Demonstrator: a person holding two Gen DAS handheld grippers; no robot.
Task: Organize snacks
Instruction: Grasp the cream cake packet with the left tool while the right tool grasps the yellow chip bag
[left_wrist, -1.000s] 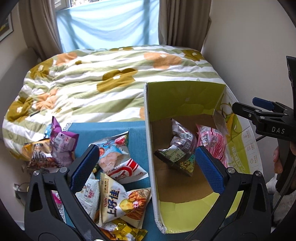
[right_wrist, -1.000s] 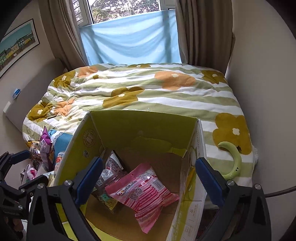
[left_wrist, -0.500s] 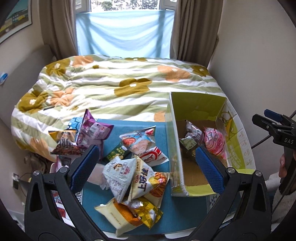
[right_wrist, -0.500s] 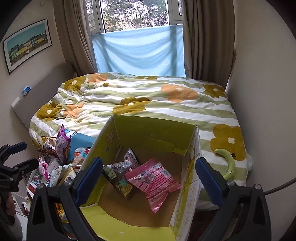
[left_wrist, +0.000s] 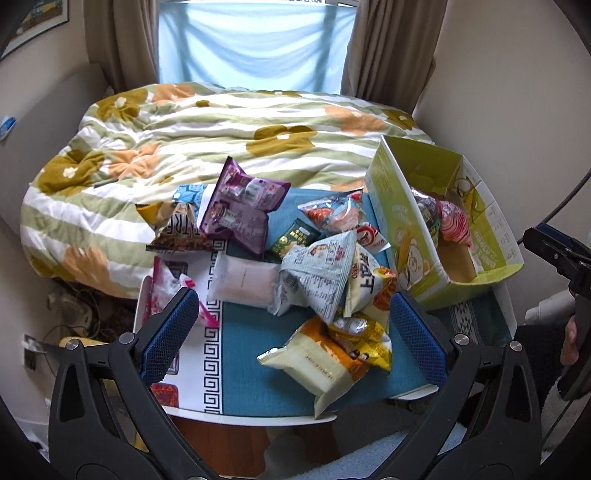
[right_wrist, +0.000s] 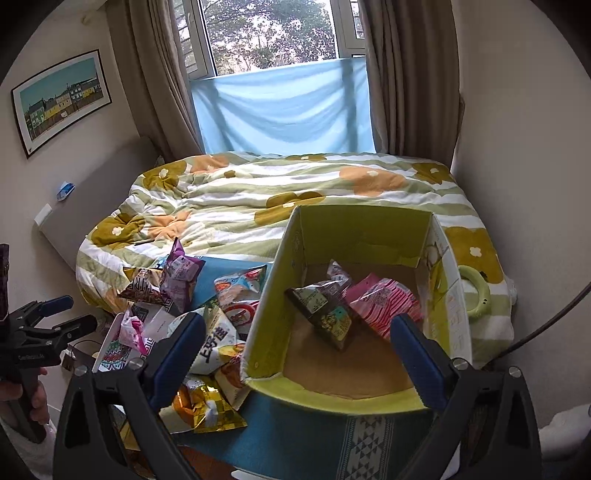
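Left tongs apart, empty, above loose snack pile on bench, pile left of box. Right tongs apart, empty, over green box; pink packet and dark packet inside.

Risk: packets overlap and look slippery; a pinch may drag a neighbour off the bench edge.

Legible: "TR" on brown bag; other print unreadable.

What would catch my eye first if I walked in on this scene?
Likely the heap of snack bags on the blue mat, the purple bag propped at its far side. Right of it stands an open green box already holding a pink pack and a dark pack. Behind lies a flowered quilt, and both grippers, left and right, are wide open and empty.
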